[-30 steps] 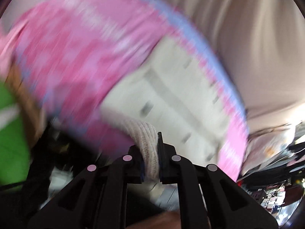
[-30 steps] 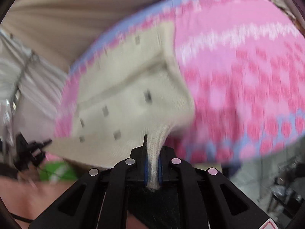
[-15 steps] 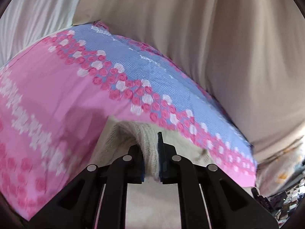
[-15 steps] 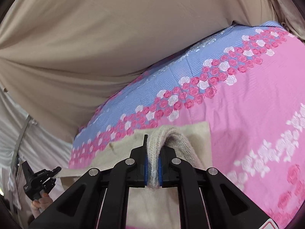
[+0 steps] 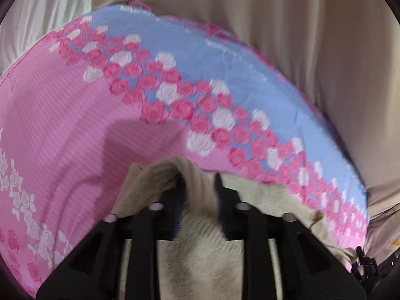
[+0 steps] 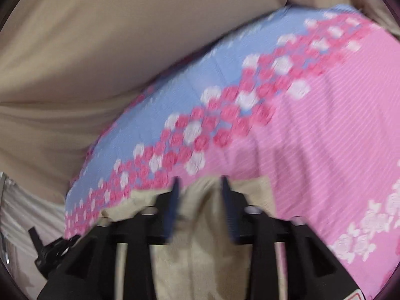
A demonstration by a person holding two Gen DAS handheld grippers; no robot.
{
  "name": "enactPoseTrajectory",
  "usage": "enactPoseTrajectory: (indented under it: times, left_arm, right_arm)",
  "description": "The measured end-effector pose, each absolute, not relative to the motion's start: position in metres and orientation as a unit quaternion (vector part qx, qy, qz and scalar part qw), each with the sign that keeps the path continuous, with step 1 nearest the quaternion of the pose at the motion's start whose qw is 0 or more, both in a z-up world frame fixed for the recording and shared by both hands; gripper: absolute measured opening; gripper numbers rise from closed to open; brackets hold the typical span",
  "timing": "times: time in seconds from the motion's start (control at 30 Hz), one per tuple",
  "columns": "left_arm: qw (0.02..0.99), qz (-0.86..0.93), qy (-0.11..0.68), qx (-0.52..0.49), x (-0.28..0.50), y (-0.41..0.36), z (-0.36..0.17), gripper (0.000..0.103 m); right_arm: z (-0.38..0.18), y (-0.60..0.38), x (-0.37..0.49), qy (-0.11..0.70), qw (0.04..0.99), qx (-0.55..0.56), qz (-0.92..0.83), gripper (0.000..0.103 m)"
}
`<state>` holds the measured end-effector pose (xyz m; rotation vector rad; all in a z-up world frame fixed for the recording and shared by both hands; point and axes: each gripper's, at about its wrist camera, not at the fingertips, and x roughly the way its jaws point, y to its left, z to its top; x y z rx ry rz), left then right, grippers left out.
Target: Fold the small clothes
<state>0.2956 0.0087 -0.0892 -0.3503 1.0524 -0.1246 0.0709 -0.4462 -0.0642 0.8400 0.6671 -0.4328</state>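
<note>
Fingers [image 5: 181,195] of both grippers apart, low over cream knit garment [image 5: 200,257] on floral bedspread [image 5: 75,125].

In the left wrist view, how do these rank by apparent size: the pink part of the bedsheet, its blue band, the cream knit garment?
1. The pink part looks largest.
2. and 3. The blue band and the cream knit garment look similar. The garment lies nearest the camera, partly behind the left hand-held gripper, so I leave them unranked.
</note>
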Motion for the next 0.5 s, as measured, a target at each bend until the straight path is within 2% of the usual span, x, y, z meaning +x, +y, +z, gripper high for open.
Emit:
enactPoseTrajectory:
  times: [0.03,0.07,0.13,0.2,0.3,0.5]
  left_arm:
    - [0.860,-0.051,0.477,-0.172,0.292,0.013,-0.079,0.052]
    - [0.868,-0.044,0.461,-0.177,0.291,0.017,-0.073,0.060]
    - [0.879,-0.040,0.439,-0.181,0.292,0.025,-0.061,0.062]
    - [0.874,-0.041,0.451,-0.175,0.294,0.031,-0.057,0.062]
    - [0.870,-0.050,0.469,-0.142,0.269,0.043,-0.053,0.062]
    - [0.853,-0.020,0.508,-0.119,0.194,0.073,-0.085,0.065]
  right_arm:
    - [-0.056,-0.450,0.061,0.288,0.843,0.400,-0.216,0.076]
    - [-0.053,-0.453,0.057,0.281,0.844,0.405,-0.213,0.076]
    - [-0.051,-0.456,0.048,0.288,0.839,0.413,-0.206,0.076]
    - [-0.052,-0.453,0.035,0.299,0.837,0.416,-0.193,0.076]
    - [-0.059,-0.427,0.003,0.342,0.849,0.358,-0.187,0.076]
    - [-0.105,-0.378,-0.038,0.425,0.829,0.324,-0.165,0.076]
